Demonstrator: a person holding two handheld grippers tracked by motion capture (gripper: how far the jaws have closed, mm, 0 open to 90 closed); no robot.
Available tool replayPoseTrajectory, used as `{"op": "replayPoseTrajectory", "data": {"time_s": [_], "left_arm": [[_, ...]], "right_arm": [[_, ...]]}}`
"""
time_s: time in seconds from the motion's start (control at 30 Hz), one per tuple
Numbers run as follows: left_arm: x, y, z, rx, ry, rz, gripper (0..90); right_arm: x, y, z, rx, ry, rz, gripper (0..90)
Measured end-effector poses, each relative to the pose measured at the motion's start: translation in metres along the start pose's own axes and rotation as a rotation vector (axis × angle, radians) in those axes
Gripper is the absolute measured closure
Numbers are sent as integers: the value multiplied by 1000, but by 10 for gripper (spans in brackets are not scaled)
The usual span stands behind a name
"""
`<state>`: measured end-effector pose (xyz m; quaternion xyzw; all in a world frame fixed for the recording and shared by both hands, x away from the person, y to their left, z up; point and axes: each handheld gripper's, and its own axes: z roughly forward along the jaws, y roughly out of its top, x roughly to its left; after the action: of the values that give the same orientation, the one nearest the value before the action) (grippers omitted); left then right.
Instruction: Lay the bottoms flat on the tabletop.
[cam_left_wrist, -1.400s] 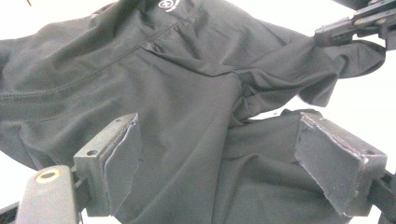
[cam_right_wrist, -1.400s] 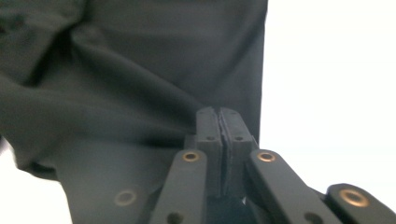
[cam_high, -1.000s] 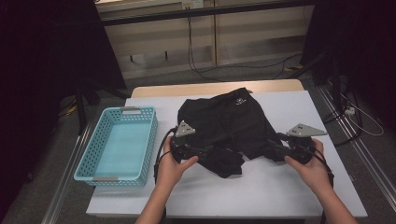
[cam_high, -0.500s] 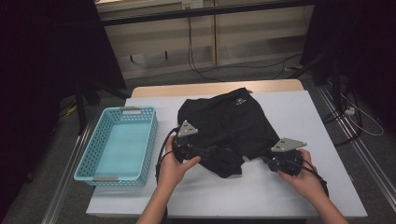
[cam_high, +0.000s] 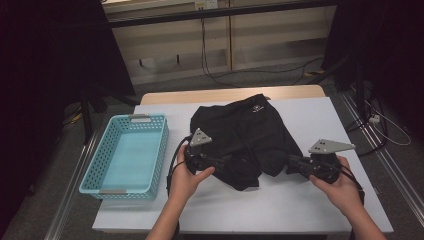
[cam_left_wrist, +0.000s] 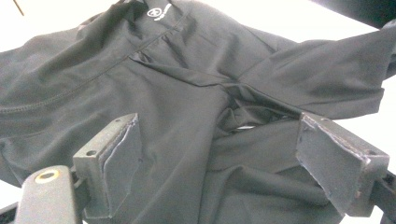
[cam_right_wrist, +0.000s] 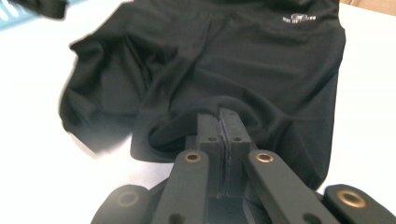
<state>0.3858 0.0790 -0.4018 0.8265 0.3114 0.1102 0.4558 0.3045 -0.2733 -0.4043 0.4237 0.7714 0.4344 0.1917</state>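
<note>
Black garment (cam_right_wrist: 243, 60) left edge motion-blurred in the right gripper view; top cut off. Fabric between the right gripper (cam_right_wrist: 219, 126) pads hidden. Logo (cam_high: 257, 107) unreadable.

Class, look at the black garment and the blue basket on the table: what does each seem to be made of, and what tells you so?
Black garment: apparently thin, stretchy synthetic knit, matte with a faint sheen; it drapes in soft folds and shows stitched seams. Blue basket: probably moulded plastic, smooth, light blue; its rigid walls are a regular lattice of small holes.

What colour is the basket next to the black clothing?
Light blue, seen best in the high view: the basket has perforated walls.
</note>
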Motion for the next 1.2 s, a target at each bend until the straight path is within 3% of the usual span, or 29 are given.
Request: {"op": "replayPoseTrajectory", "data": {"time_s": [0.13, 0.2, 0.37, 0.53, 0.7, 0.97, 1.1, 1.2], "left_arm": [[-1, 0, 2, 2, -5, 2, 152], [0, 0, 3, 4, -7, -2, 152], [0, -1, 4, 9, -7, 1, 152], [-2, -1, 6, 12, -16, -2, 151], [-4, -1, 6, 10, -25, -3, 150], [-7, 0, 7, 4, -46, -7, 148], [-12, -1, 9, 8, -79, -19, 164], [-19, -4, 14, 22, -92, 4, 190]], "right_arm": [[-13, -6, 4, -6, -22, 43, 891], [-19, -10, 10, 10, -61, 52, 891], [-32, -18, 33, 31, -66, 101, 869], [-28, -23, 49, 117, -125, 51, 728], [-25, -19, 36, 75, -155, 53, 502], [-14, -13, 5, -7, -132, 52, 458], [-2, -10, 7, -11, -96, 26, 447], [5, -11, 14, 19, -73, -11, 440]]}}
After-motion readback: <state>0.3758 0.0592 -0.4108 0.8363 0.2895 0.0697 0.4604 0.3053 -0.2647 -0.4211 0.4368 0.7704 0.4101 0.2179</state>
